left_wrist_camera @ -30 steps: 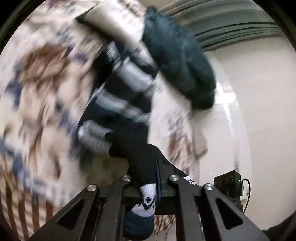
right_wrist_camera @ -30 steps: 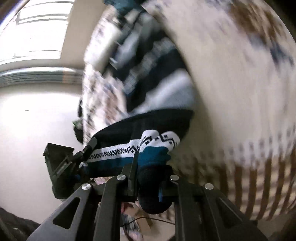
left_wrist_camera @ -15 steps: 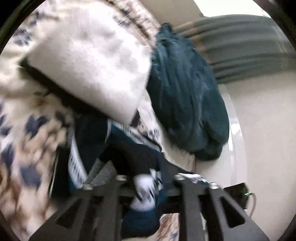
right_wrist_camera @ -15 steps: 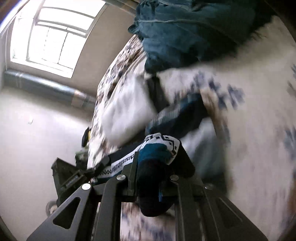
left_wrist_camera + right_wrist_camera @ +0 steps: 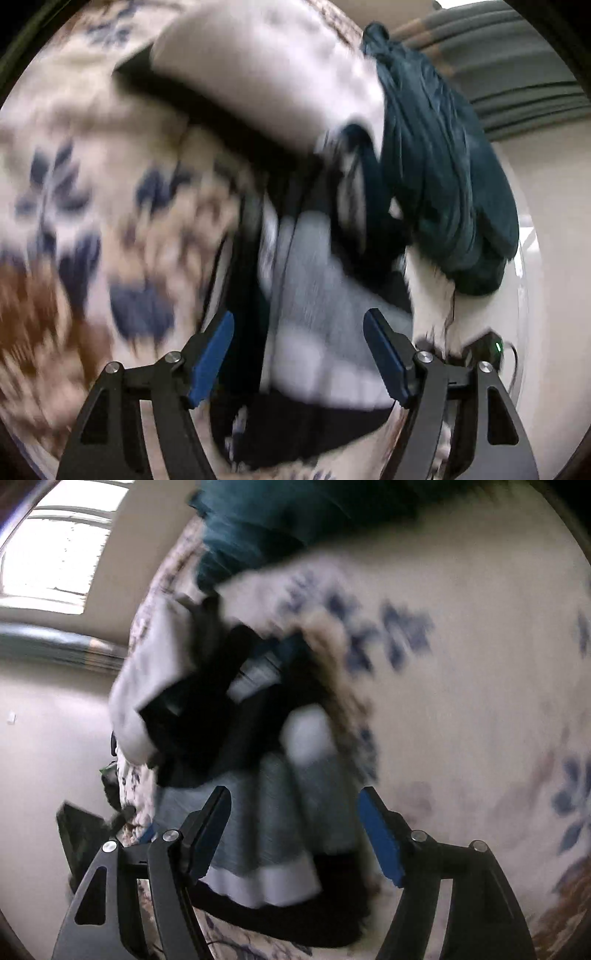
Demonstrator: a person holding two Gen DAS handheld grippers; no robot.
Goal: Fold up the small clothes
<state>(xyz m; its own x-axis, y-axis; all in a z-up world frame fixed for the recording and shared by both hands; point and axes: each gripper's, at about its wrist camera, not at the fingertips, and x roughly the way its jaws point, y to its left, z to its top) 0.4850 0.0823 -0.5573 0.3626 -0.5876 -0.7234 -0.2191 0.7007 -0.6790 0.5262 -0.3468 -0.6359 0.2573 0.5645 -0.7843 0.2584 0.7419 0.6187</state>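
A striped garment (image 5: 317,295) in grey, white and black lies bunched on the flower-patterned bedspread (image 5: 92,177), right in front of both grippers. My left gripper (image 5: 299,354) has its jaws opening, blue pads well apart, and the cloth lies beyond and below them without being pinched. In the right wrist view the same striped garment (image 5: 280,812) spreads between the pads of my right gripper (image 5: 295,834), whose jaws are also opening and not pressing on it. Both views are blurred.
A white folded cloth (image 5: 266,74) lies just beyond the striped garment, over a dark layer. A dark teal heap of clothing (image 5: 443,177) sits at the bed's edge by the pale wall. A bright window (image 5: 55,539) and a dark box (image 5: 81,834) on the floor show at left.
Both grippers were shut on a dark patterned sock-like cloth. Now both have opened and let it go, having swept across the bed and downwards to the pile by the white cloth.
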